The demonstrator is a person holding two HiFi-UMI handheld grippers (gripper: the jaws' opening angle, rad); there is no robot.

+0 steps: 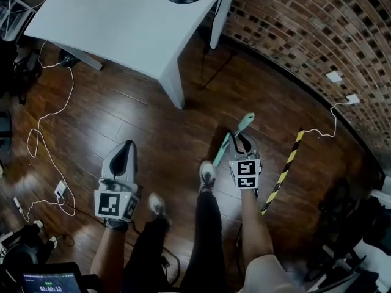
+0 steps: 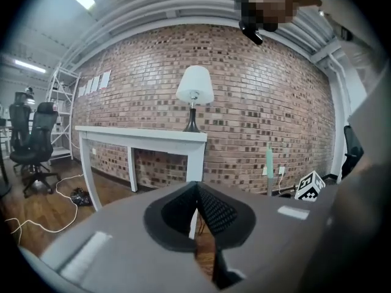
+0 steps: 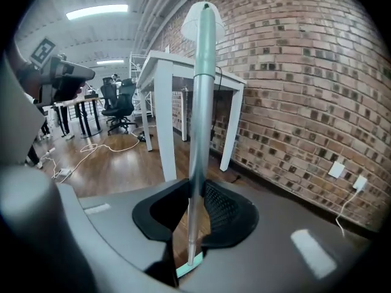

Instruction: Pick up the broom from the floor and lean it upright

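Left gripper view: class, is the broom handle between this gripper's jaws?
No, the jaws of the left gripper meet with nothing between them; the broom handle stands apart, off to the right.

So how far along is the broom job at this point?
Done: the broom is up off its side, its pole roughly upright. In hand: the right gripper is shut on the pole; the left gripper is shut and empty. Left: lean it on something; it stands clear of the wall and the table, so it is not yet propped.
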